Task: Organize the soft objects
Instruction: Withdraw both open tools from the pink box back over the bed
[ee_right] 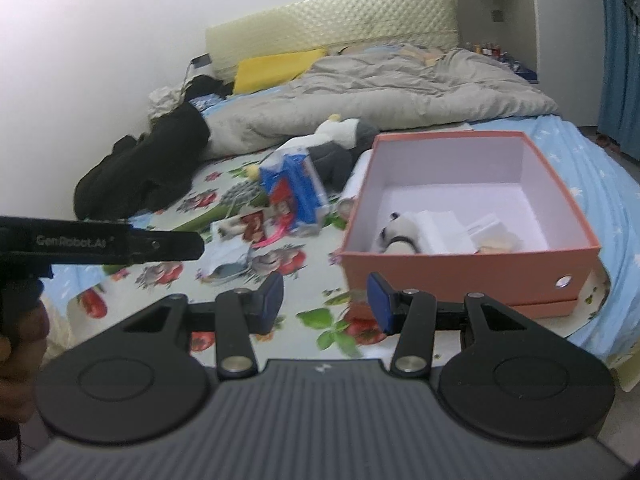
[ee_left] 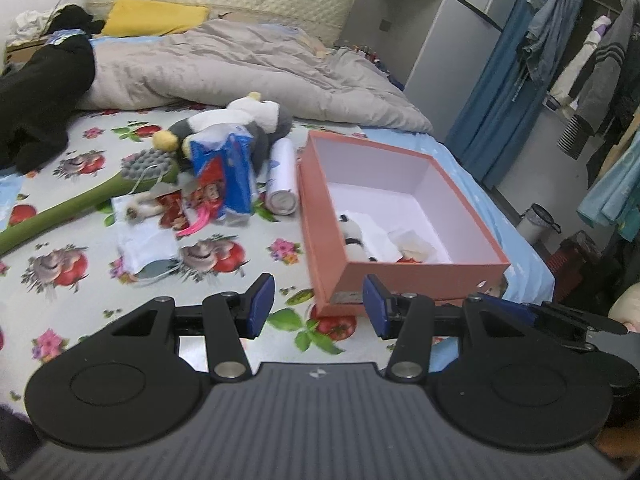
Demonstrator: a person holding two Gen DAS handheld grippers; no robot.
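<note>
A salmon-pink box stands open on the bed and holds a small panda plush and white soft items. Left of it lie a grey-and-white plush toy, a blue tissue pack, a face mask, a green-handled brush and a white can. My left gripper is open and empty above the sheet near the box's front corner. My right gripper is open and empty before the box's front wall.
A grey duvet and yellow pillow lie at the head of the bed. Black clothing lies at the left. A wardrobe, blue curtain and hanging clothes stand right of the bed.
</note>
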